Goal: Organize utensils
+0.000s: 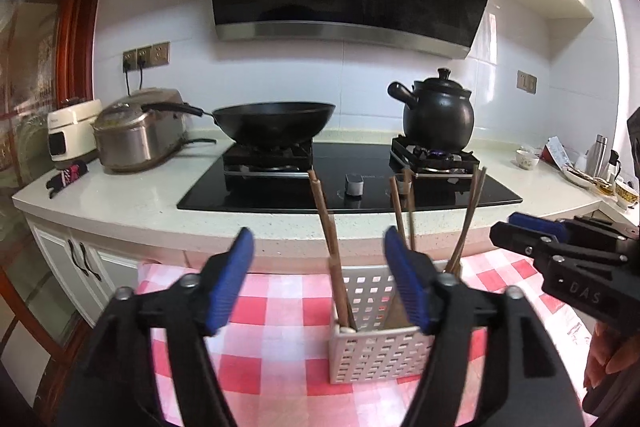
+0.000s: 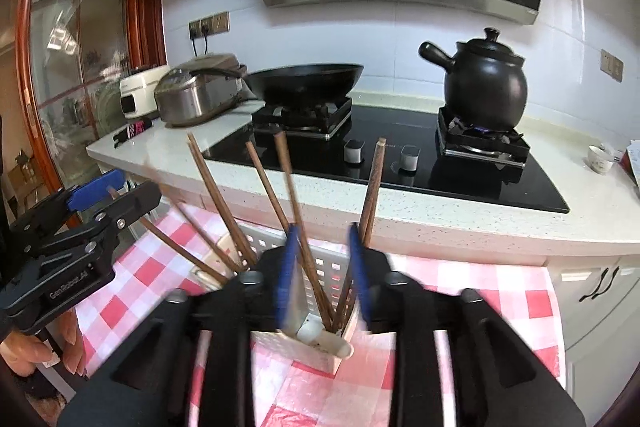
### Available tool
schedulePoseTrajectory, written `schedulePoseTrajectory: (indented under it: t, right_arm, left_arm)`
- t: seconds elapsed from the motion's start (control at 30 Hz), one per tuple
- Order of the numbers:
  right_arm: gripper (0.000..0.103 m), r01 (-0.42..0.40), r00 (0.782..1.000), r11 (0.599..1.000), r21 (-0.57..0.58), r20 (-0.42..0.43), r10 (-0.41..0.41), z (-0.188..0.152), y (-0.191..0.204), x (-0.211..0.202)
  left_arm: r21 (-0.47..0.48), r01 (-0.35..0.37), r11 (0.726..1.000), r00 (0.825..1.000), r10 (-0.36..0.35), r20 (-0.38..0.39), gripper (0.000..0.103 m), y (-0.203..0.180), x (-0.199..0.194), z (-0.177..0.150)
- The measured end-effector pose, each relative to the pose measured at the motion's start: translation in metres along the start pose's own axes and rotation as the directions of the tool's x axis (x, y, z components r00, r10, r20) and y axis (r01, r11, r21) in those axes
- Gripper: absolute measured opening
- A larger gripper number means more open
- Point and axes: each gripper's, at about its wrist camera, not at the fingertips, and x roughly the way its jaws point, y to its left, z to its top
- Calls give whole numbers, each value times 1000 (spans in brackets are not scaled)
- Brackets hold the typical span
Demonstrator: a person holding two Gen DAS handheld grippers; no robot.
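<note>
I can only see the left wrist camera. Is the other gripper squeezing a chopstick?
Observer: No. In the right wrist view the right gripper has its jaws apart. A chopstick stands between them in the white holder, and the pads do not seem to press it.
Operator: I see one stove knob. Are there more?
Observer: Yes, two sit side by side on the black cooktop: the first knob and the second knob.
Operator: Who is holding my gripper?
Observer: The fingers of a hand show just under the left gripper.
</note>
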Motion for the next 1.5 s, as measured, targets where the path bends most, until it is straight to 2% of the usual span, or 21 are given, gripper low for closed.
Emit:
schedulePoseTrajectory:
  t: [0.07, 0.23, 0.43, 0.5, 0.7, 0.77, 0.9, 1.13, 1.33, 1.5]
  right_arm:
    - [36, -1, 1000, 1000, 8, 18, 0, -2, 0, -12]
    - [42, 11, 999, 1000, 28, 52, -13, -10, 1, -42]
    - [58, 12, 994, 999, 45, 109, -17, -18, 5, -78]
    - [66, 14, 991, 999, 45, 133, -20, -21, 9, -90]
    - [75, 25, 982, 999, 28, 186, -30, -36, 20, -116]
    - [77, 23, 981, 1000, 20, 191, -27, -40, 21, -121]
    - [83, -34, 980, 999, 8, 195, 32, -53, 18, -126]
    - [84, -93, 979, 996, -3, 180, 92, -76, 12, -121]
    - [84, -96, 979, 995, -24, 178, 99, -94, 13, -114]
    - [84, -87, 982, 996, -21, 169, 89, -102, 11, -107]
  left_arm:
    - [10, -9, 1000, 1000, 9, 26, 84, 2, -16, 0]
    - [21, -17, 1000, 998, 16, 68, 98, 5, -48, 2]
    - [36, 0, 999, 996, -3, 84, 98, 4, -81, -2]
    - [39, 4, 999, 996, -8, 86, 98, 3, -91, -8]
    - [43, 13, 999, 994, -18, 106, 98, -2, -109, -23]
    - [38, 39, 999, 993, -43, 107, 98, -1, -113, -29]
    - [48, 98, 994, 990, -102, 96, 98, 2, -114, -37]
    - [110, 131, 985, 990, -137, 45, 98, -6, -110, -59]
    - [70, 190, 979, 981, -191, 7, 98, -5, -105, -75]
    - [61, 205, 977, 979, -205, -16, 98, -8, -102, -81]
